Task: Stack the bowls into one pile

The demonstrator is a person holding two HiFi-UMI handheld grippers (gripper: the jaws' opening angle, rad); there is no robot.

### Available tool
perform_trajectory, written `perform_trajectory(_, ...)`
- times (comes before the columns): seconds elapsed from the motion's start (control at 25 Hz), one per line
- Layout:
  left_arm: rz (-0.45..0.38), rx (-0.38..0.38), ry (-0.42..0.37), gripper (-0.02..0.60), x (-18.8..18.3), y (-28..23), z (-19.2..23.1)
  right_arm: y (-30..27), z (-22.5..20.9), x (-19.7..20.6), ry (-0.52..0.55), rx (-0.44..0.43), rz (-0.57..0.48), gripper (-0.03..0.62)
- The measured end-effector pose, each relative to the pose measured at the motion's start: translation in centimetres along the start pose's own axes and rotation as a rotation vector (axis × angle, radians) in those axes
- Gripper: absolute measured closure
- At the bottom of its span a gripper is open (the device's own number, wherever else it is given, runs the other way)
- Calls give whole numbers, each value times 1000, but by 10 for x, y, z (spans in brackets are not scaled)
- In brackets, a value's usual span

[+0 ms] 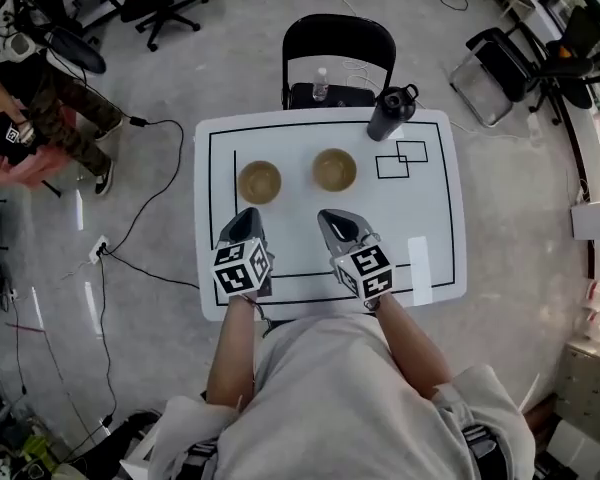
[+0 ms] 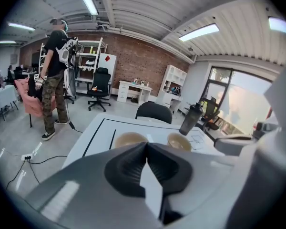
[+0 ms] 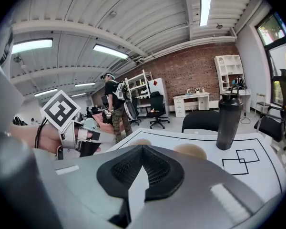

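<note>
Both tools hang over the near half of the white surface (image 1: 430, 228), side by side and pointing away from the person. The left tool (image 1: 246, 215) has its jaws pressed together with nothing between them, and the right tool (image 1: 330, 216) is likewise closed and empty. Ahead of them two tan bowls sit apart, unstacked: the left-hand bowl (image 1: 259, 181) just beyond the left tool, the right-hand bowl (image 1: 334, 169) just beyond the right tool. A dark shaker bottle (image 1: 390, 114) stands at the far edge, with a black chair (image 1: 338, 38) behind.
</note>
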State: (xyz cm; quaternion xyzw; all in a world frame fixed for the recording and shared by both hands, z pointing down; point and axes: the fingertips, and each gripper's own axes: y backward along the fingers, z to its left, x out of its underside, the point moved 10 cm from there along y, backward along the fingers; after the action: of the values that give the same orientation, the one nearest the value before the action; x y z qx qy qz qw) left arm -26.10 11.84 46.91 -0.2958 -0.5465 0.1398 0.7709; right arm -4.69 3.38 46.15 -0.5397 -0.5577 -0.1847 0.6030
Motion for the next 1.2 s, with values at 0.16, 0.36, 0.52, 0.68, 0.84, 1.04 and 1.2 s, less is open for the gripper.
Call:
perform_trajectory(0.16, 38, 58, -3, 578, 3, -18, 23, -12, 19, 8, -2, 48, 37, 594)
perform_trajectory(0.36, 63, 97, -41, 578, 0, -29, 43, -20, 37, 10, -20, 99, 56, 594)
perform_trajectory(0.52, 66, 91, -54, 578, -1, -39, 53, -27, 38, 14, -11, 95, 78, 594)
perform_trajectory(0.68, 70, 50, -20, 578, -1, -50, 67, -39, 30, 17, -8, 85, 110, 594)
perform_trajectory(0.84, 92, 32, -12, 578, 0, -58, 77, -46, 27, 12, 8, 74, 129, 594)
perform_trajectory(1.04, 136, 20, -6, 578, 4, -76, 86, -49, 23, 22, 13, 74, 173, 594)
perform_trajectory(1.2, 167, 7, 25, 550, 4, -84, 91, -50, 20, 21, 19, 78, 180, 594)
